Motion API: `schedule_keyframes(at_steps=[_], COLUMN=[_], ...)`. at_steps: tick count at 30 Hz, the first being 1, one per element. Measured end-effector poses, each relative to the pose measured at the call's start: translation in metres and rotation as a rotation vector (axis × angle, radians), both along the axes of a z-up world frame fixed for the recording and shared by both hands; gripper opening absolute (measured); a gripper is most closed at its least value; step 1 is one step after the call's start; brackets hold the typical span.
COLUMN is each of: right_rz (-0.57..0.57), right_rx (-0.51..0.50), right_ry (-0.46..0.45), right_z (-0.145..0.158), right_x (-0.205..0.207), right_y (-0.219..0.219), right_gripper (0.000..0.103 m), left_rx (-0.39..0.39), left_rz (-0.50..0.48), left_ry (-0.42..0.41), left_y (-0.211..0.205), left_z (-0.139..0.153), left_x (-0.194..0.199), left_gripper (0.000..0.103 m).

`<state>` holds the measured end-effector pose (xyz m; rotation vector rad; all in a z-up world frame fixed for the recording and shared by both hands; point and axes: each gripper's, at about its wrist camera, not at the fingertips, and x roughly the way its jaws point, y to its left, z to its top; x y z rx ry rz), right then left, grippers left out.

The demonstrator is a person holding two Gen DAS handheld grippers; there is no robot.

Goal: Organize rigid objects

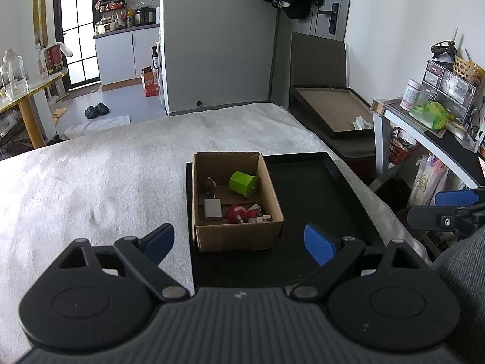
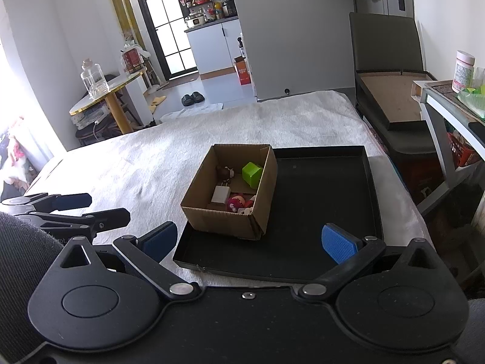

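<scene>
An open cardboard box (image 1: pixel 236 233) (image 2: pixel 224 217) stands on the left part of a black tray (image 1: pixel 318 200) (image 2: pixel 327 194) on a white-covered bed. Inside lie a green block (image 1: pixel 242 183) (image 2: pixel 251 173), a white charger (image 1: pixel 212 208) (image 2: pixel 220 194), a brown figure (image 1: pixel 207 184) (image 2: pixel 225 172) and a red toy (image 1: pixel 238 213) (image 2: pixel 236 202). My left gripper (image 1: pixel 239 244) is open and empty, just in front of the box. My right gripper (image 2: pixel 250 239) is open and empty, near the tray's front edge.
The white bed cover (image 1: pixel 106 166) spreads left of the tray. A dark chair with a brown board (image 1: pixel 333 106) and a cluttered desk (image 1: pixel 439 115) stand at the right. A round table with a glass jar (image 2: pixel 94 79) is at the left.
</scene>
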<state>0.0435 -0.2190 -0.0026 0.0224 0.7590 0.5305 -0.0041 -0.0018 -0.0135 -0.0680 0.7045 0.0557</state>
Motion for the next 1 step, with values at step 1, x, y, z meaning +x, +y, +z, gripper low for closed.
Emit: schedule_keyframes(at_steps=[1], right_rz=[0.0], right_rx=[0.0], right_ry=[-0.001], right_z=[0.0001], right_x=[0.0001], right_y=[-0.0003], right_gripper=[0.103], left_rx=[-0.001], left_rz=[-0.002], left_ry=[0.0], left_y=[0.0005], left_z=[-0.0004], left_x=[-0.0001], left_gripper=[0.092])
